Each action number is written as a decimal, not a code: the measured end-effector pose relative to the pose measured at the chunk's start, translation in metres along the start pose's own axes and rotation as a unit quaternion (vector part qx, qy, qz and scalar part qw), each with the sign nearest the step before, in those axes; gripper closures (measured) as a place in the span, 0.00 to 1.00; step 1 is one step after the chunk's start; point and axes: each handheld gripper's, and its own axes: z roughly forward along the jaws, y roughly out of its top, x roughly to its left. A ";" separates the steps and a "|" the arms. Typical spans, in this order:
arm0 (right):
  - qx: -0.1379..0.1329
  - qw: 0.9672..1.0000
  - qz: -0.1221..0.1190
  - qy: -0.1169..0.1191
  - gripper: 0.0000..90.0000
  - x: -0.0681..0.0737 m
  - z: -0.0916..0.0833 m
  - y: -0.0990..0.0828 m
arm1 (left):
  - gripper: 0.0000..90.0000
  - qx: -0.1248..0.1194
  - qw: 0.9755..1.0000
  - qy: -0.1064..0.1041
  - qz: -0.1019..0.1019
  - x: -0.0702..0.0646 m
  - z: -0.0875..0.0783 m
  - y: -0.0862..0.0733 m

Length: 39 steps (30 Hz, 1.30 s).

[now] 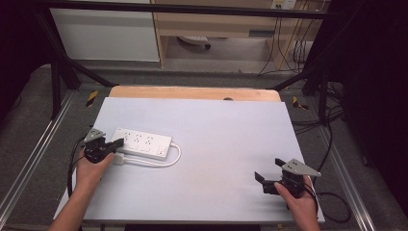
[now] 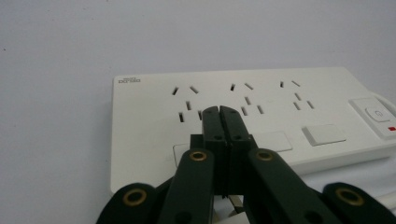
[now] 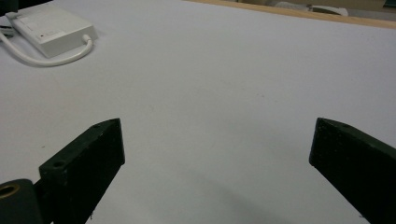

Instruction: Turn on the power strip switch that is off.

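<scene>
The white power strip (image 1: 142, 142) lies near the desk's (image 1: 221, 144) left edge. The left gripper (image 1: 114, 144), jaws pressed together and empty, noses over its sockets, probably steadying it. The right gripper (image 1: 267, 169) waits by the near right corner, jaws wide, holding nothing.

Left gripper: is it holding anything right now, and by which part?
The left gripper has its jaws shut over the power strip. Something pale sits low between the jaws, maybe the plug, but that cannot be told. The right gripper is open and empty.

Plug (image 2: 236, 201) (behind fingers (image 2: 211, 126)) mostly hidden
</scene>
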 end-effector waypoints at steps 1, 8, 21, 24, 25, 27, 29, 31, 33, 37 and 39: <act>0.000 1.000 0.000 0.000 0.04 0.000 0.000 0.000 | 1.00 0.000 1.000 -0.001 -0.001 0.000 0.000 0.000; -0.001 1.000 0.000 0.001 0.04 0.000 0.000 0.000 | 1.00 0.001 1.000 -0.002 0.000 -0.001 0.002 -0.001; -0.001 1.000 0.000 0.002 0.04 0.000 0.000 0.000 | 1.00 0.001 1.000 -0.003 0.001 -0.002 0.004 -0.001; 0.000 1.000 0.001 0.001 0.04 0.000 0.000 0.000 | 1.00 0.003 1.000 -0.005 0.002 -0.002 0.004 -0.001; -0.001 1.000 0.001 0.001 0.04 0.000 0.000 0.000 | 1.00 0.004 1.000 -0.004 0.003 -0.003 0.005 -0.001; -0.001 1.000 0.001 0.001 0.04 0.000 0.000 0.000 | 1.00 0.004 1.000 -0.004 0.003 -0.003 0.005 -0.001; -0.001 1.000 0.000 0.001 0.04 0.000 0.000 0.000 | 1.00 0.004 1.000 -0.004 0.003 -0.003 0.005 -0.001; -0.001 1.000 0.001 0.001 0.04 0.000 0.000 0.000 | 1.00 0.003 1.000 -0.004 0.002 -0.003 0.005 -0.001; -0.001 1.000 0.000 0.001 0.04 0.000 0.000 0.000 | 1.00 0.003 1.000 -0.001 0.003 -0.002 0.005 -0.002; 0.000 1.000 0.000 0.002 0.04 0.000 0.000 0.000 | 1.00 0.003 1.000 -0.002 0.003 -0.002 0.005 -0.002; -0.001 1.000 0.001 0.002 0.04 0.000 -0.001 0.000 | 1.00 0.002 1.000 -0.002 0.004 -0.002 0.005 -0.002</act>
